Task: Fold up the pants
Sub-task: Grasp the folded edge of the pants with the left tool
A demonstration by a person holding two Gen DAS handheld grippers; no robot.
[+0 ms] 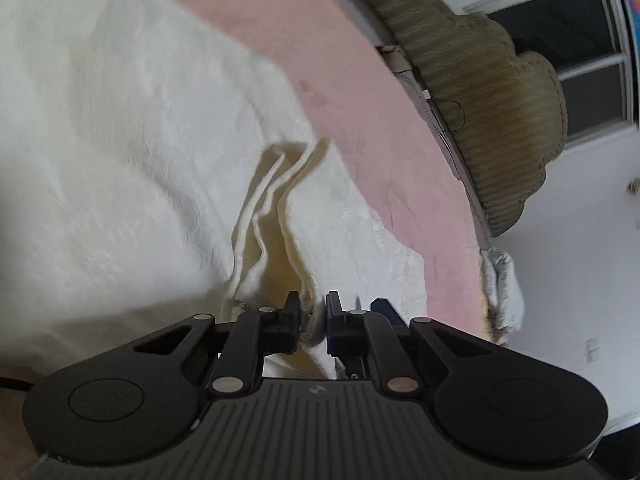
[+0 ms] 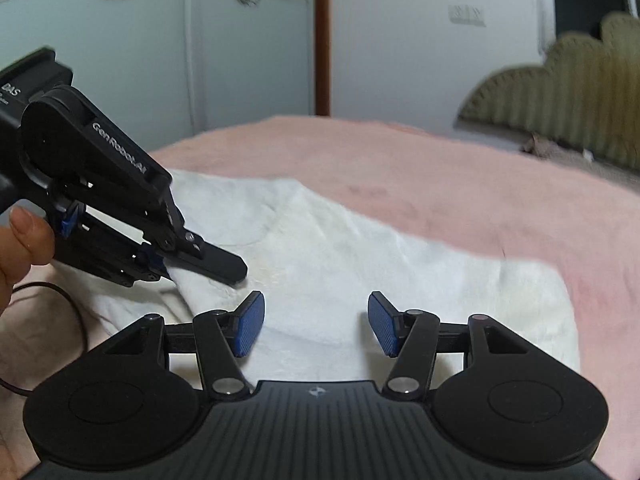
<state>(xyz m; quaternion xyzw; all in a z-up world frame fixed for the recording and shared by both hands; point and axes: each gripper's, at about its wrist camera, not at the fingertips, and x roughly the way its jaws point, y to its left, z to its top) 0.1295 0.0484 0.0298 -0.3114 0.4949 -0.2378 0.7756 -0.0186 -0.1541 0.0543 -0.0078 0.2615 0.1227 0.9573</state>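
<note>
The cream-white pants (image 1: 120,152) lie spread on a pink bedsheet (image 1: 360,92). In the left wrist view my left gripper (image 1: 313,312) is shut on a bunched edge of the pants, and layered folds of the cloth rise just beyond its tips. In the right wrist view the pants (image 2: 360,256) lie flat under my right gripper (image 2: 316,322), which is open above them with nothing between its blue pads (image 2: 250,326). The left gripper (image 2: 208,266) shows there too, at the left, pinching the cloth's near corner.
An olive ribbed headboard (image 1: 492,112) with a scalloped top stands past the bed's far edge. A person's thumb (image 2: 24,236) holds the left gripper, and a black cable (image 2: 60,292) trails beneath it. White walls and a dark window (image 1: 580,40) lie behind.
</note>
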